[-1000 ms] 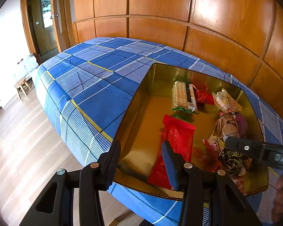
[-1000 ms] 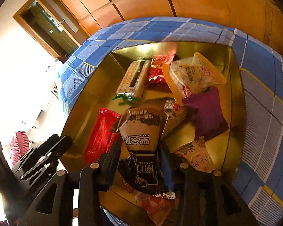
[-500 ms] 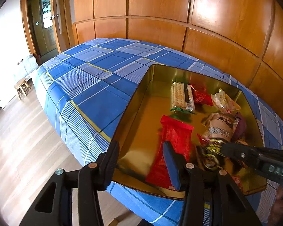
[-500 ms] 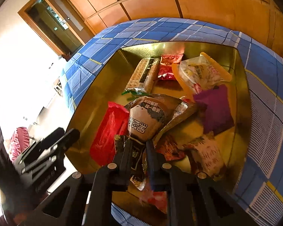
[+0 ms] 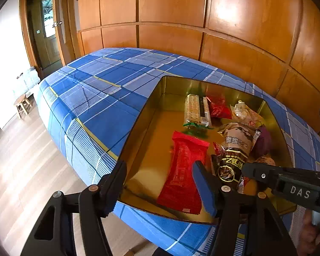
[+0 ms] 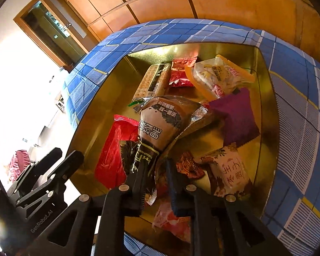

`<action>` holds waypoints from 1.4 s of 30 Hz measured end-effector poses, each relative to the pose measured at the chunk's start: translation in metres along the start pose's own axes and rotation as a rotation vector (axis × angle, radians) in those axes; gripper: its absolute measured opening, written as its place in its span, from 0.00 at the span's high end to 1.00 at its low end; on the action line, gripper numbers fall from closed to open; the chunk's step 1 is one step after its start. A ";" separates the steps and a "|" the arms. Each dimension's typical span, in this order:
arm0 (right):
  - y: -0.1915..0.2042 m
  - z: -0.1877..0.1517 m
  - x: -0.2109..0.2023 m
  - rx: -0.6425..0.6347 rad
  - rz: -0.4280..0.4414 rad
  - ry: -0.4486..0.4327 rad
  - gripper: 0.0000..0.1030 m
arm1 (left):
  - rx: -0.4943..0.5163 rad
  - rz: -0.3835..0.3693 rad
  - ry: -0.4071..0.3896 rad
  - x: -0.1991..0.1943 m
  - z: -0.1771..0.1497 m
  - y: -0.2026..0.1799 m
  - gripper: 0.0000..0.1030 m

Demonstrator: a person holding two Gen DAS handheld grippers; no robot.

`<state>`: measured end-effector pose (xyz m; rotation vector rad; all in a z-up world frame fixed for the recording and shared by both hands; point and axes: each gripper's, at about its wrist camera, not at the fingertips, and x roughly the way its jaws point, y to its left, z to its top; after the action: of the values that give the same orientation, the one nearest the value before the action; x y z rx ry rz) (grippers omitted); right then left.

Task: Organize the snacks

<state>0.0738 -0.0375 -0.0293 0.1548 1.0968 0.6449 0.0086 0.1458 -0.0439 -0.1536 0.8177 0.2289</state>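
Note:
A gold tin (image 5: 143,115) (image 6: 100,102) on the blue plaid cloth holds several snack packets. My right gripper (image 6: 155,170) is shut on the dark lower end of a brown-and-black snack bag (image 6: 162,123) (image 5: 234,147) and holds it lifted over the tin. In the left wrist view the right gripper (image 5: 256,172) enters from the right. My left gripper (image 5: 160,181) is open and empty above the tin's near edge, over a long red packet (image 5: 185,170) (image 6: 113,153). A cracker pack (image 5: 195,111) (image 6: 153,81) lies toward the back.
A purple packet (image 6: 234,117), a yellow-edged clear bag (image 6: 217,74), a floral packet (image 6: 230,170) and small red packets (image 6: 181,74) fill the tin's right side. Wood panel walls (image 5: 224,32) stand behind. The cloth's edge (image 5: 59,128) drops to the floor at left, near a stool (image 5: 22,104).
My right gripper closed on the brown-and-black bag and raised it, tilting its top away. My left gripper stayed open and pulled back slightly.

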 end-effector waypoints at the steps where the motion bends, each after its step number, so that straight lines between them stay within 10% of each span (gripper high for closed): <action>1: 0.001 -0.001 -0.003 -0.006 -0.005 -0.011 0.80 | 0.005 0.000 -0.004 -0.002 0.000 -0.001 0.34; 16: 0.006 -0.036 -0.070 -0.072 -0.237 -0.259 0.66 | 0.004 -0.014 -0.104 -0.039 -0.008 -0.021 0.17; 42: -0.004 -0.053 -0.079 -0.065 -0.277 -0.274 0.65 | 0.048 -0.025 -0.114 -0.048 -0.013 -0.040 0.12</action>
<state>0.0068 -0.0950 0.0058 0.0327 0.8129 0.3962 -0.0223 0.0976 -0.0153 -0.1049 0.7072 0.1925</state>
